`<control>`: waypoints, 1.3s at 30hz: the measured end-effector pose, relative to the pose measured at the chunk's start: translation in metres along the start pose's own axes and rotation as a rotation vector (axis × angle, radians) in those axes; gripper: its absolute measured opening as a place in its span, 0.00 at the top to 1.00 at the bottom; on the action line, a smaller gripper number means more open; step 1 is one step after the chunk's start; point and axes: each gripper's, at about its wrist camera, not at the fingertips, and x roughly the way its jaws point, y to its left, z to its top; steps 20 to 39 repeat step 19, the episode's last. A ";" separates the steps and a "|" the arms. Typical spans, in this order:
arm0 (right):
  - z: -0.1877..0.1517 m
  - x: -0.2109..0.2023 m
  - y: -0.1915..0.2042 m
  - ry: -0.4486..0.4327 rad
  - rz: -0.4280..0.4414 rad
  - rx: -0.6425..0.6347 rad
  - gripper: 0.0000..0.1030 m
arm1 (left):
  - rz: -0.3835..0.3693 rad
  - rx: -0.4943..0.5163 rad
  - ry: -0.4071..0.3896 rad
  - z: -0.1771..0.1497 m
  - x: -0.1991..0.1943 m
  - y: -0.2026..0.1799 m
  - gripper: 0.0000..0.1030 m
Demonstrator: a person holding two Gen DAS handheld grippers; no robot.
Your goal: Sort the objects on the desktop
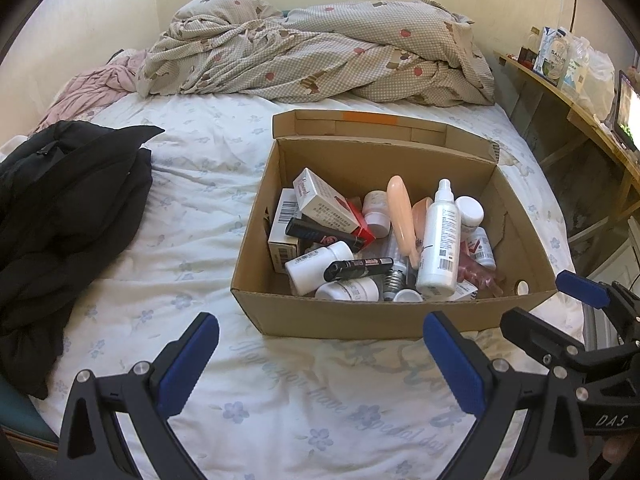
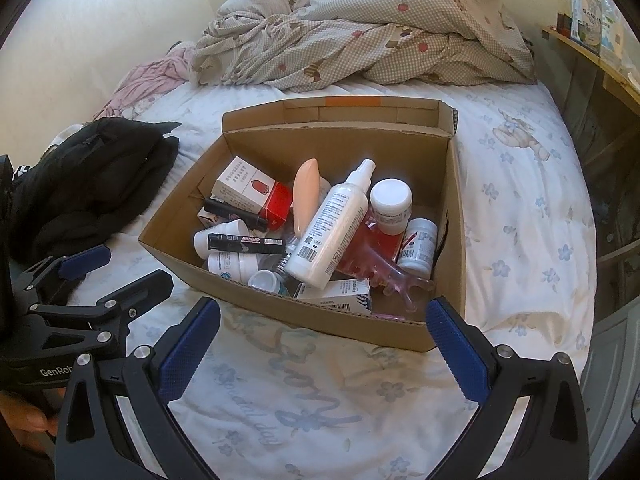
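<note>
An open cardboard box (image 1: 352, 320) (image 2: 454, 240) sits on the bed, filled with several small items. Among them are a tall white spray bottle (image 1: 439, 240) (image 2: 332, 224), a peach tube (image 1: 402, 216) (image 2: 306, 196), a black mascara tube (image 1: 358, 268) (image 2: 246, 243), white jars and small cartons. My left gripper (image 1: 320, 352) hovers open in front of the box's near wall, holding nothing. My right gripper (image 2: 322, 340) is open too, just short of the box's near corner. Each gripper shows at the edge of the other's view.
A black jacket (image 1: 68, 208) (image 2: 96, 184) lies on the sheet left of the box. A crumpled patterned duvet (image 1: 320, 52) (image 2: 360, 32) fills the back of the bed. A wooden shelf (image 1: 576, 112) with cartons and bags runs along the right.
</note>
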 end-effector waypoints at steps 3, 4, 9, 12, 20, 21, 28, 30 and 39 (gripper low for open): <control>-0.001 0.000 0.000 -0.002 -0.006 -0.003 0.00 | 0.001 0.001 0.002 -0.001 0.000 0.000 0.01; -0.001 0.000 0.001 -0.002 -0.010 -0.005 0.00 | 0.001 0.002 0.001 -0.001 0.000 0.000 0.01; -0.001 -0.002 0.000 -0.005 -0.009 -0.009 0.00 | 0.001 0.003 -0.004 -0.001 -0.001 0.000 0.01; -0.001 -0.002 0.001 -0.006 -0.012 -0.011 0.00 | 0.003 0.004 0.001 -0.001 -0.001 0.000 0.01; -0.001 -0.002 0.003 -0.005 -0.012 -0.018 0.00 | -0.010 -0.004 0.002 -0.003 -0.001 0.003 0.01; -0.001 -0.002 0.003 -0.005 -0.012 -0.018 0.00 | -0.010 -0.004 0.002 -0.003 -0.001 0.003 0.01; -0.001 -0.002 0.003 -0.005 -0.012 -0.018 0.00 | -0.010 -0.004 0.002 -0.003 -0.001 0.003 0.01; -0.001 -0.002 0.003 -0.005 -0.012 -0.018 0.00 | -0.010 -0.004 0.002 -0.003 -0.001 0.003 0.01; -0.001 -0.002 0.003 -0.005 -0.012 -0.018 0.00 | -0.010 -0.004 0.002 -0.003 -0.001 0.003 0.01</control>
